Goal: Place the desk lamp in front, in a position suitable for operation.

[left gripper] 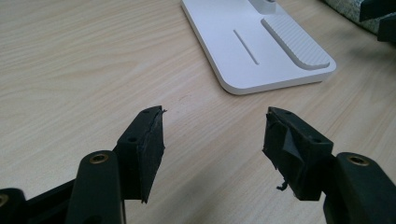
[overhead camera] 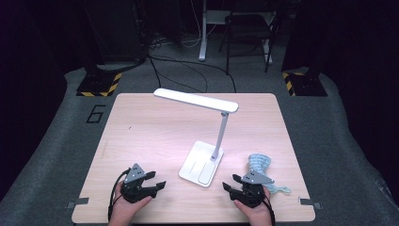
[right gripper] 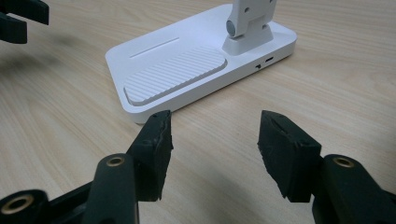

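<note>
A: Where did the lamp base sit?
B: On the surface, just ahead of both sets of fingers, between them
A: And the fingers?
B: Left gripper and right gripper both stood apart, empty, clear of the base

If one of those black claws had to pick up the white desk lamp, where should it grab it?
Probably the slim white upright arm of the white desk lamp, low down near its hinge. It is narrow enough to sit between the fingers, whereas the flat rectangular base looks too wide and lies flush on the wooden table. The right gripper is nearer that post, so coming in from the right seems easiest.
</note>
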### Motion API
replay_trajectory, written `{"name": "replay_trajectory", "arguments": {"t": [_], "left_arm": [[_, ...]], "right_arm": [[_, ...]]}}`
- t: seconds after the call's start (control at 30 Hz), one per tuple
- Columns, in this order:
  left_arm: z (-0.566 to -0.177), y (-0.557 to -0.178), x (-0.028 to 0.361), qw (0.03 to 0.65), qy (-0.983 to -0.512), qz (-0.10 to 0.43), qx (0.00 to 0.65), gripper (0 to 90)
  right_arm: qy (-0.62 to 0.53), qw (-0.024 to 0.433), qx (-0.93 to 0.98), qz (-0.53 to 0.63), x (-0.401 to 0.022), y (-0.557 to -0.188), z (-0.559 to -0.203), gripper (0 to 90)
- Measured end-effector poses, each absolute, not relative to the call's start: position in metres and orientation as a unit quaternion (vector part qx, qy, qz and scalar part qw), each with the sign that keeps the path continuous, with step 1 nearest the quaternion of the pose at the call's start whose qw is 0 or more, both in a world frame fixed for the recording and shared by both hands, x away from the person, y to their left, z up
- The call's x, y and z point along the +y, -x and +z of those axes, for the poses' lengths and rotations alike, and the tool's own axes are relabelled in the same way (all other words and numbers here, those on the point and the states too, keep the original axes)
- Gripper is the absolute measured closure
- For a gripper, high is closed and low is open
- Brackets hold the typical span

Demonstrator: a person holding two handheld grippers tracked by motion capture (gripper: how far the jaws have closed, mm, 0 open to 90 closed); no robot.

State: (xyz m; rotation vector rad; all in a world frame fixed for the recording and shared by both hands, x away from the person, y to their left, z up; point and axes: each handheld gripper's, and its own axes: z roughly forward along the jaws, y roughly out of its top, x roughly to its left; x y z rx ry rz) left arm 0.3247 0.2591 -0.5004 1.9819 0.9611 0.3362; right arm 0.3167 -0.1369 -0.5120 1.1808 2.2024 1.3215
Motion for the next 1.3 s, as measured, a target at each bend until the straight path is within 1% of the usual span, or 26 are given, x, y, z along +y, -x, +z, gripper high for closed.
{"name": "replay_trajectory", "arguments": {"t": [0.07, 0.27, 0.37, 0.4, 0.43, 0.47, 0.67, 0.77, 0.8, 1.07, 1.3], "left_arm": [[-0.501, -0.326, 0.259, 0.438, -0.801, 0.143, 0.382, 38.2], [-0.502, -0.325, 0.261, 0.435, -0.802, 0.138, 0.387, 39.3], [-0.5, -0.322, 0.263, 0.434, -0.8, 0.129, 0.393, 39.8], [-0.5, -0.322, 0.263, 0.44, -0.797, 0.136, 0.392, 40.3], [-0.5, -0.321, 0.264, 0.44, -0.794, 0.133, 0.397, 40.3], [-0.501, -0.322, 0.265, 0.439, -0.796, 0.133, 0.394, 42.0], [-0.5, -0.322, 0.263, 0.437, -0.797, 0.135, 0.394, 42.3], [-0.5, -0.321, 0.263, 0.428, -0.805, 0.139, 0.386, 42.2], [-0.501, -0.321, 0.263, 0.427, -0.805, 0.145, 0.385, 42.1], [-0.5, -0.32, 0.264, 0.431, -0.8, 0.142, 0.393, 41.5], [-0.501, -0.321, 0.264, 0.432, -0.799, 0.141, 0.392, 41.6]], "right_arm": [[-0.414, 0.155, 0.768, 0.464, -0.137, -0.316, -0.512, 44.8], [-0.406, 0.167, 0.769, 0.465, -0.136, -0.317, -0.508, 44.7], [-0.406, 0.162, 0.769, 0.466, -0.136, -0.318, -0.508, 44.4], [-0.404, 0.161, 0.772, 0.464, -0.134, -0.319, -0.506, 43.8], [-0.404, 0.161, 0.772, 0.464, -0.134, -0.319, -0.506, 43.8], [-0.403, 0.161, 0.774, 0.462, -0.133, -0.319, -0.504, 43.7], [-0.4, 0.154, 0.774, 0.467, -0.134, -0.325, -0.49, 44.1], [-0.394, 0.16, 0.778, 0.463, -0.133, -0.33, -0.485, 43.9], [-0.394, 0.159, 0.778, 0.464, -0.133, -0.331, -0.484, 43.2], [-0.388, 0.151, 0.78, 0.467, -0.129, -0.343, -0.47, 37.1], [-0.386, 0.15, 0.777, 0.474, -0.133, -0.353, -0.459, 36.9]]}}
